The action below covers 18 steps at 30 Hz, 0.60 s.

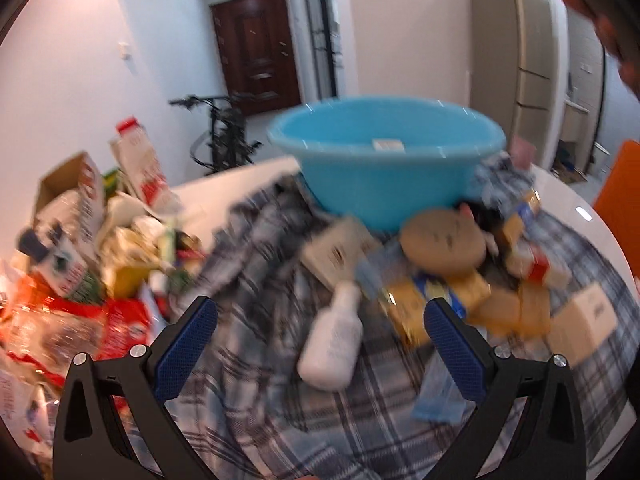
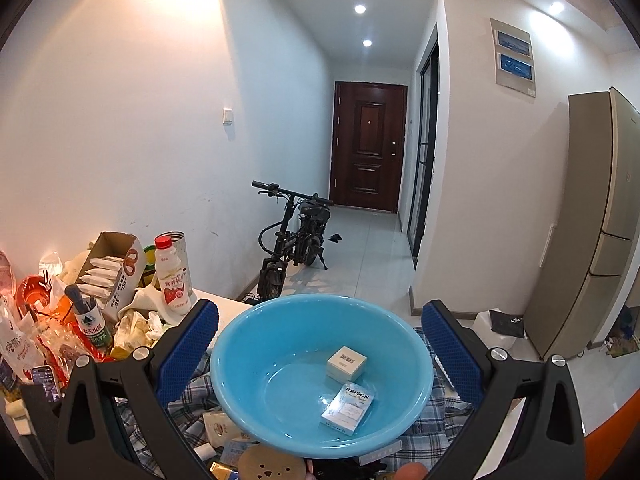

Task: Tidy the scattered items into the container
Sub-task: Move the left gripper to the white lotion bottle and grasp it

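My left claw (image 1: 320,322), jaws apart and empty, points at the white bottle (image 1: 334,350) lying on the plaid cloth (image 1: 260,264) near the basin (image 1: 384,160); best to straddle its body squarely before closing. My right claw (image 2: 320,338), also apart, hangs over the basin (image 2: 248,360), where two boxes (image 2: 347,409) lie.

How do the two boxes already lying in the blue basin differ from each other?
The cream box is squat and nearly square; the Raison box is longer and flatter. The cream box is plain beige with a small dark label; the Raison box is pale blue-white with printed lettering. The cream box lies farther from the right-wrist camera, the Raison box nearer. Both rest flat on the bottom of the blue basin, apart from each other.
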Tool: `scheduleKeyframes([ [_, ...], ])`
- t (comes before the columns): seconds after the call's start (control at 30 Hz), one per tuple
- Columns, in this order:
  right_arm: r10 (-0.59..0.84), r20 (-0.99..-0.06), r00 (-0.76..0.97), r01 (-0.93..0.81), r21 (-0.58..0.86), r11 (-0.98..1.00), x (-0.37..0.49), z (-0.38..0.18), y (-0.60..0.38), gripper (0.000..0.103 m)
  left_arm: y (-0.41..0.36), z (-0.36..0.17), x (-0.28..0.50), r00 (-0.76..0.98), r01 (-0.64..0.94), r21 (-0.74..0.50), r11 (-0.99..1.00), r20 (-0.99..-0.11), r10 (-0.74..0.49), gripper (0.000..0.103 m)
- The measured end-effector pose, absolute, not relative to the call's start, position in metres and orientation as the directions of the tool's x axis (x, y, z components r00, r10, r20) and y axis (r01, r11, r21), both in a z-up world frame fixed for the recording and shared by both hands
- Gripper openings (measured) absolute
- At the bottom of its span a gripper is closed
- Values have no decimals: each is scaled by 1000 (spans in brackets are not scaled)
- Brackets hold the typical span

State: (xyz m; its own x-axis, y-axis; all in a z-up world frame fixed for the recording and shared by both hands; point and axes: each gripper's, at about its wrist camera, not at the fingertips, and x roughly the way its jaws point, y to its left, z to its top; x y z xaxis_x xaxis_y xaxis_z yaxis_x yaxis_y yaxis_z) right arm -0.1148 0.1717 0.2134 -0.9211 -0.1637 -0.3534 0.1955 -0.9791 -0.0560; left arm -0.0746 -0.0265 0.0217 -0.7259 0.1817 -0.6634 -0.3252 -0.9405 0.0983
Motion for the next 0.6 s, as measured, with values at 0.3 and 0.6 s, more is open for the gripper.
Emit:
scheduleKeyframes([
  [0.3,-165,-359,-919,196,-52,-979,-116,213,174,103,-20,-16,-87,-655,-396,49,-917,-715,245,103],
  [0.6,-163,-368,-915,194,-49,-980,-121,209,177,103,-18,-36,-97,-579,-446,-33,-894,-751,317,103],
])
